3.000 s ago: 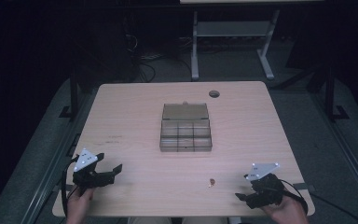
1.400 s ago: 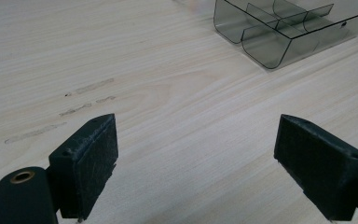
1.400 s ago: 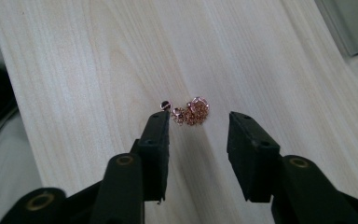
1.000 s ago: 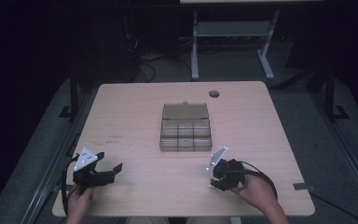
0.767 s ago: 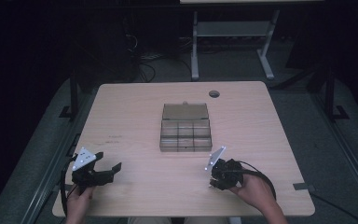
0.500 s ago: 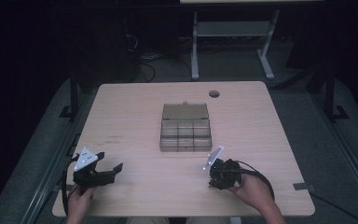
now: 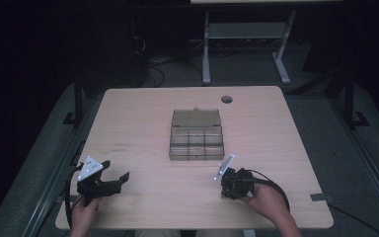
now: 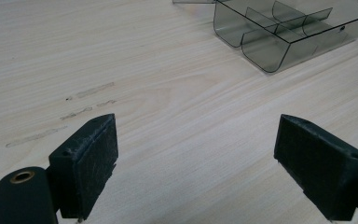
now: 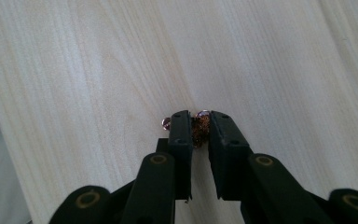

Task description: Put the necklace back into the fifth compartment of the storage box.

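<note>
A small brown, sparkly thing [image 9: 199,130] is being squeezed between the two black jaws of the right gripper [image 9: 199,125], which have just been closing on it; it is lying on the pale wooden table [image 9: 98,70]; what it is cannot be told, because most of it is being hidden by the jaws; a tiny pink bead [image 9: 166,122] is peeking out just beside the left jaw, and another shiny bit is showing at the top of the thing; in the high view the right gripper [image 7: 230,188] is being held low near the front right part of the table [image 7: 143,113], and the small thing is being covered there by the gripper and the hand [image 7: 266,200]; the left gripper [image 8: 200,158] is being held wide open over bare wood, with nothing between its jaws; in the high view it [image 7: 116,178] is being seen near the front left corner; a clear grey box [image 7: 196,143] with small parts inside is sitting in the middle of the table, well apart from both grippers; in the left gripper view the box [image 8: 279,46] is being cut off at the top edge.
</note>
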Demonstrator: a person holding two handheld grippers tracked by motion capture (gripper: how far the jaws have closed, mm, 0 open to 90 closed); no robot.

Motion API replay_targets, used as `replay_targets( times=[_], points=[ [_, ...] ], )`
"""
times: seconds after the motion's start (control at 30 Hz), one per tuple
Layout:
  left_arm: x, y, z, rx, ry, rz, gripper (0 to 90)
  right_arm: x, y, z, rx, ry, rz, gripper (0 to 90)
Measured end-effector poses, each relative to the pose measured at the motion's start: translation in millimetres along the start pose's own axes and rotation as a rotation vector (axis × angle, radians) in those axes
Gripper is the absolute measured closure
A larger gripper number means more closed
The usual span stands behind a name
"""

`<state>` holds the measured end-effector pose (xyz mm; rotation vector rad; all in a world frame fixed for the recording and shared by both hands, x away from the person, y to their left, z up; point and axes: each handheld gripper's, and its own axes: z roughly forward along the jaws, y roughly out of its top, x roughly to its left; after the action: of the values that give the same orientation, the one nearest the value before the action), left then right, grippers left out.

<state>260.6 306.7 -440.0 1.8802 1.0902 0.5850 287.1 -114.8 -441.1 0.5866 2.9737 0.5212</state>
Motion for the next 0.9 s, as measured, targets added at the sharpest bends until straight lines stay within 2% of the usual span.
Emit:
replay_targets(
  times=[0.27, 0.33, 0.53, 0.73, 0.9],
  points=[
    [-0.1, 0.1, -0.2, -0.001, 0.0, 0.0, 13.0, -1.9, -0.4, -0.1, 0.001, 0.019, 0.004, 84.4],
    [-0.2, 0.2, -0.2, -0.002, 0.002, 0.0, 13.0, -2.5, -0.7, -0.3, -0.004, 0.018, -0.009, 87.0],
    [-0.2, 0.1, -0.3, -0.002, 0.002, 0.002, 13.0, -2.6, -0.6, -1.9, 0.004, 0.032, -0.008, 88.0],
    [0.0, 0.3, -0.5, -0.002, 0.003, 0.001, 13.0, -2.4, 1.5, -9.7, -0.023, 0.035, -0.017, 88.2],
    [0.1, 0.3, -0.7, -0.003, 0.004, 0.0, 13.0, -0.6, 5.6, -18.3, -0.019, 0.02, -0.027, 88.1]
  ],
)
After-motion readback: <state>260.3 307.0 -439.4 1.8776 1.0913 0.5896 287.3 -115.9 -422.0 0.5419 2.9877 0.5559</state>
